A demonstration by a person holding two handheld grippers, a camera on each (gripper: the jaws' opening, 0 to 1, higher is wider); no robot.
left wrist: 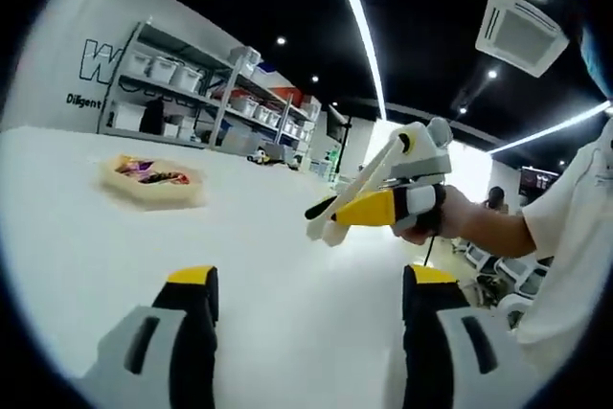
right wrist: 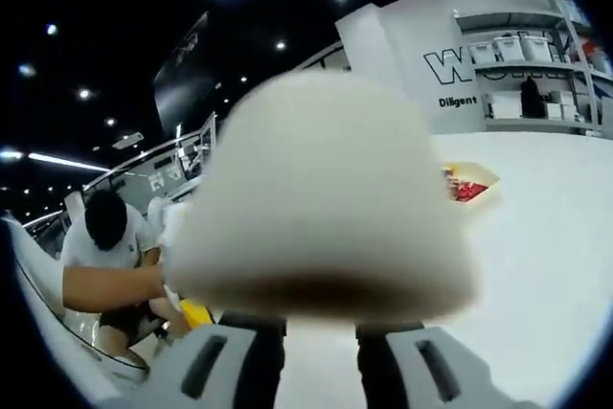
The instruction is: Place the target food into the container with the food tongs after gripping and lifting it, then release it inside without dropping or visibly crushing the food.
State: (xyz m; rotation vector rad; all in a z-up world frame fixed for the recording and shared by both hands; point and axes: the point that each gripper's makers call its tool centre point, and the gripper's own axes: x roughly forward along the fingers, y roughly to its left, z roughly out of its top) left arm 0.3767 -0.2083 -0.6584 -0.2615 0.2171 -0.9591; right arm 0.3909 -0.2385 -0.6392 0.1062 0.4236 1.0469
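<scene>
bun (right wrist: 321,203), white and rounded, sits right up against the lens in the right gripper view, blurred, w/ a darker underside just above that gripper's own jaws. it's lifted clear of the white table (right wrist: 536,265). in the left gripper view the right gripper (left wrist: 330,220) is up in the air over the table, held by a hand (left wrist: 436,217), w/ pale food tongs (left wrist: 369,179) riding along it. from that side i can't see the bun, and can't make out exactly how the tongs meet it. so right gripper: prob clamped on the tongs, but whether its jaws are closed isn't readable.

left gripper (left wrist: 306,299): jaws stand wide apart, nothing between them, just bare tabletop.

container (left wrist: 153,179) is a shallow pale tray w/ angled sides, some red/dark bits already inside, sitting well apart from the raised bun, toward the shelving (left wrist: 192,93).

handling guess: bun looks soft, light, prob squashes easily. best to pinch low on the flanks near the base, light pressure only, since the domed top would dent. surface looks matte, not slick, so slip risk seems low if kept level.
</scene>
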